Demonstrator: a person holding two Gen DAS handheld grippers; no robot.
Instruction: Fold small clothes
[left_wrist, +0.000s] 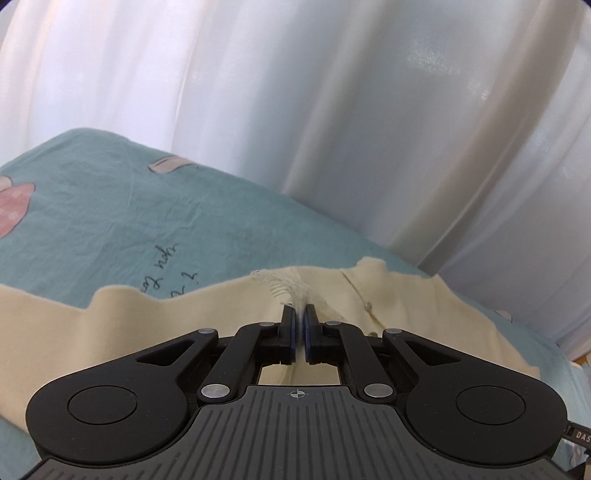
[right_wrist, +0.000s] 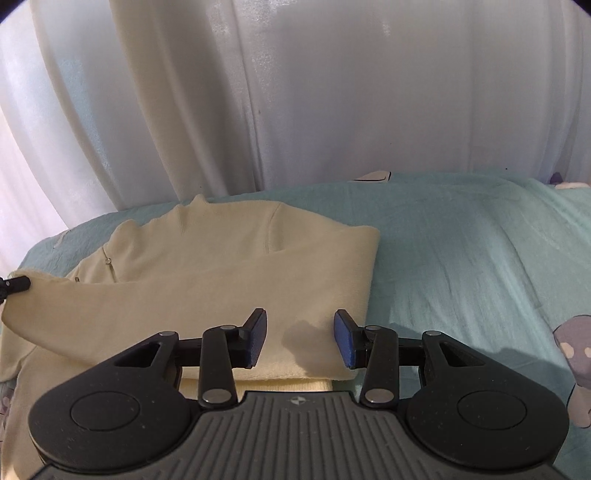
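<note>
Lying across a teal bedsheet (right_wrist: 461, 258), the cream garment (right_wrist: 229, 266) fills the lower left of the right wrist view, partly folded, with one layer doubled over another so that a straight folded edge runs down its right side. The right gripper (right_wrist: 299, 338) hovers over the near right corner of that fold. Its jaws stand partly apart, and its blue pads (right_wrist: 256, 341) flank bare cloth without pressing on it; nothing is held between them. A row of small buttons (right_wrist: 108, 261) sits on the garment ahead and to the left of this gripper. At the far left edge of the same view, a black tip meets the garment's left end; what it belongs to cannot be told.

In the left wrist view, the left gripper (left_wrist: 300, 308) has its jaws drawn together, leaving only a thin slit. A wisp of sheer white lace trim (left_wrist: 284, 286) rises from between the fingertips, pinched there, and the cream cloth spreads to both sides and beneath the linkage. Ahead of this gripper the sheet carries dark handwritten lettering (left_wrist: 166, 266) and pink printed shapes (left_wrist: 13, 210). White curtains (left_wrist: 332, 110) hang behind the bed in both views. A grey mushroom print (right_wrist: 576, 354) marks the sheet to the right of the right gripper.
</note>
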